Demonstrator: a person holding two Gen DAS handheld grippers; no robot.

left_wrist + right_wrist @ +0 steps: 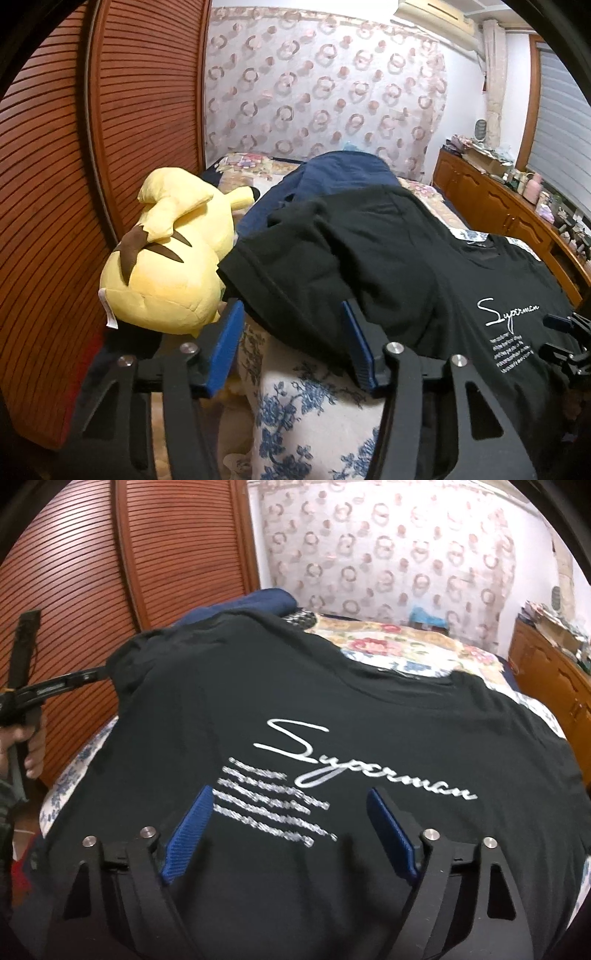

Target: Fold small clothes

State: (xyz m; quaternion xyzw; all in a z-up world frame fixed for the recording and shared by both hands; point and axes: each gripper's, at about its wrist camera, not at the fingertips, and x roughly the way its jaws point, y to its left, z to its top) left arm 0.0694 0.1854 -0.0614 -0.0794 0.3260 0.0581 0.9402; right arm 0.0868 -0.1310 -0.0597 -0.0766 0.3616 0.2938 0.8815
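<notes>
Left gripper (291, 328) fingers part-way open, nothing pinched – black sleeve edge of the T-shirt (388, 258) drapes over the right-side pad (360, 347), floral bedcover (314, 413) below the gap. Yellow plush toy (166, 266) just beside the left-side pad. Right gripper (291, 812) fingers wide apart, hovering over the shirt's white "Superman" print (369, 771) – holding nothing. Beyond the fingertips: shirt spread flat on the bed, blue garment (269, 602) past its far edge

My left gripper (291, 343) tilts downward, blue pads parted with nothing pressed between them. My right gripper (291, 830) tilts downward too (jaws wider). A hand (26, 746) grips the left handle.
</notes>
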